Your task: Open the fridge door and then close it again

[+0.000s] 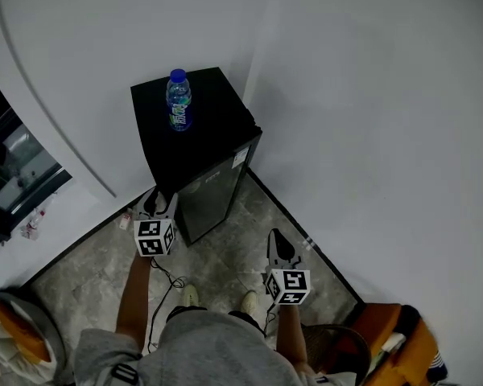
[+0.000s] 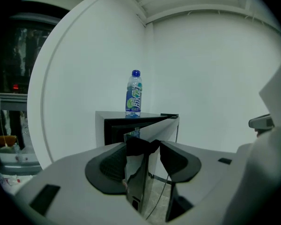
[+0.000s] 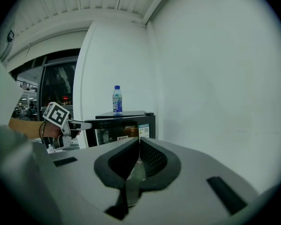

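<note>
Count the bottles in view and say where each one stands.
1. The bottle stands upright on top of the black fridge in the corner. Others may be hidden inside the fridge.

A: We get flat, soft room light. The white walls (image 1: 370, 95) read grey and rather dim, and shadows are faint.
B: We agree. Both gripper views bow hard and go black at the rim. The fridge door (image 2: 136, 177) throws back a mirror sheen, and outlines are sharp.
</note>
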